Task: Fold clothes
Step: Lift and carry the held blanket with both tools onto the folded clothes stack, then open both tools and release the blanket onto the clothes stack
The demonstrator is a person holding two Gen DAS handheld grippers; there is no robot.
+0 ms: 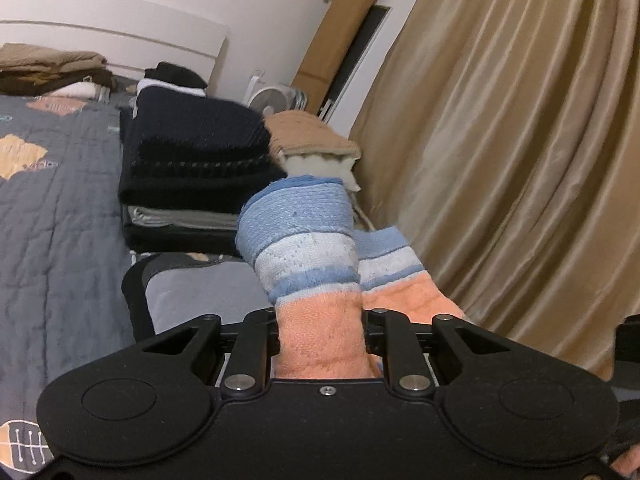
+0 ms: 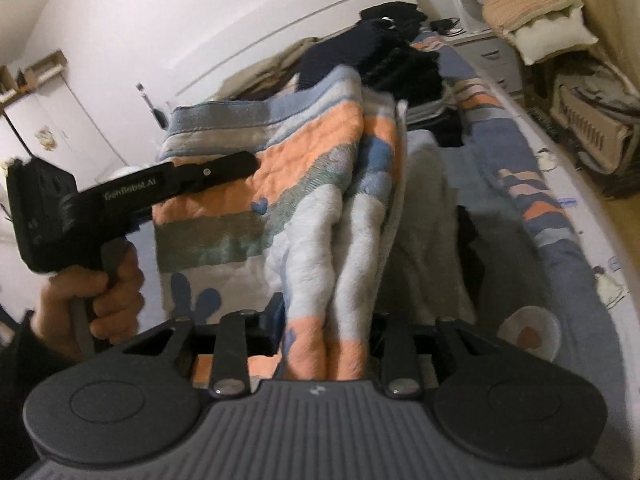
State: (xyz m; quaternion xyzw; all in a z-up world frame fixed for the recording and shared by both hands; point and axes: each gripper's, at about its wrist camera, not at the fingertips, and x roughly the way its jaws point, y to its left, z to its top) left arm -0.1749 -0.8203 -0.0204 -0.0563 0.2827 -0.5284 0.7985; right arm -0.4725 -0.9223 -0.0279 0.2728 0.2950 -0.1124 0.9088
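Observation:
A fuzzy striped garment (image 2: pixel 304 168) in orange, blue and pale grey hangs in the air above the bed, stretched between both grippers. My left gripper (image 1: pixel 320 344) is shut on a bunched orange edge of the striped garment (image 1: pixel 304 240), which rises in a blue-and-white roll in front of it. My right gripper (image 2: pixel 328 340) is shut on folds of another edge. In the right wrist view the left gripper (image 2: pixel 240 164) comes in from the left, held by a hand (image 2: pixel 80 300), its tips pressed into the cloth. The fingertips of both are buried in fabric.
A stack of folded dark clothes (image 1: pixel 192 168) sits on the grey patterned quilt (image 1: pixel 52 208). A grey garment (image 2: pixel 432 216) lies spread on the bed below. A tan cushion (image 1: pixel 312 136), a fan (image 1: pixel 268 100) and a gold curtain (image 1: pixel 500 140) stand on the right. The white headboard (image 1: pixel 120 36) is behind.

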